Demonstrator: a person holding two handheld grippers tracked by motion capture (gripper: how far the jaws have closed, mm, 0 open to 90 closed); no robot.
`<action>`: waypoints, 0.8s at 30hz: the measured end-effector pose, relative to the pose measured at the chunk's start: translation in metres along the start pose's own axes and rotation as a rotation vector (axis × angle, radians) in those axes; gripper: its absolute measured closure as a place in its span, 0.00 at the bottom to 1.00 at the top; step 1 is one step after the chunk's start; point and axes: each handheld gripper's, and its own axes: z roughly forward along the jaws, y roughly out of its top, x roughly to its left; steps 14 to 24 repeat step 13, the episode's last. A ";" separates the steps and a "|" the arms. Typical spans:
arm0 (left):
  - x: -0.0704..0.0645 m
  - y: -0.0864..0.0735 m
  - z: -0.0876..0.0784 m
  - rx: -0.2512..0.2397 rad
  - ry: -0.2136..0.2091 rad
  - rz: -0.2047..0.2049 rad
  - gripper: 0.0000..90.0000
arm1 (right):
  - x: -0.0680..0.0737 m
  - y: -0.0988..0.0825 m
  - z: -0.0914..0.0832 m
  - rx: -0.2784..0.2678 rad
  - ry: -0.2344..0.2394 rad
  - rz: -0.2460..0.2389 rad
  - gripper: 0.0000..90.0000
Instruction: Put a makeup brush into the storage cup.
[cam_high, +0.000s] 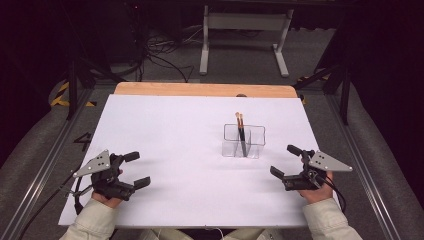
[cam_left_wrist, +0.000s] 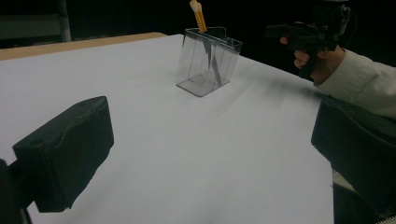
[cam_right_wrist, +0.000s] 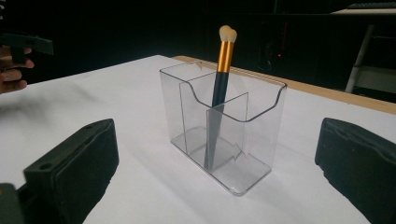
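Left gripper (cam_high: 131, 171) sits low at the near left of the desk (cam_high: 165, 130), jaws apart, gripping nothing. Right gripper (cam_high: 289, 161) mirrors it at the near right, jaws also spread and empty. Between them, farther back, a makeup brush (cam_right_wrist: 215, 112) stands tilted, bristles up, inside a clear divided organizer (cam_right_wrist: 254, 140).
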 end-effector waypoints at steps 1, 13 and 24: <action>0.000 0.000 0.000 0.003 0.002 0.000 0.00 | -0.001 -0.001 0.000 -0.002 0.001 0.012 0.00; 0.000 -0.001 0.002 0.022 0.007 0.004 0.00 | -0.002 -0.004 0.002 0.006 0.003 0.016 0.00; 0.000 -0.001 0.002 0.022 0.007 0.004 0.00 | -0.002 -0.004 0.002 0.006 0.003 0.016 0.00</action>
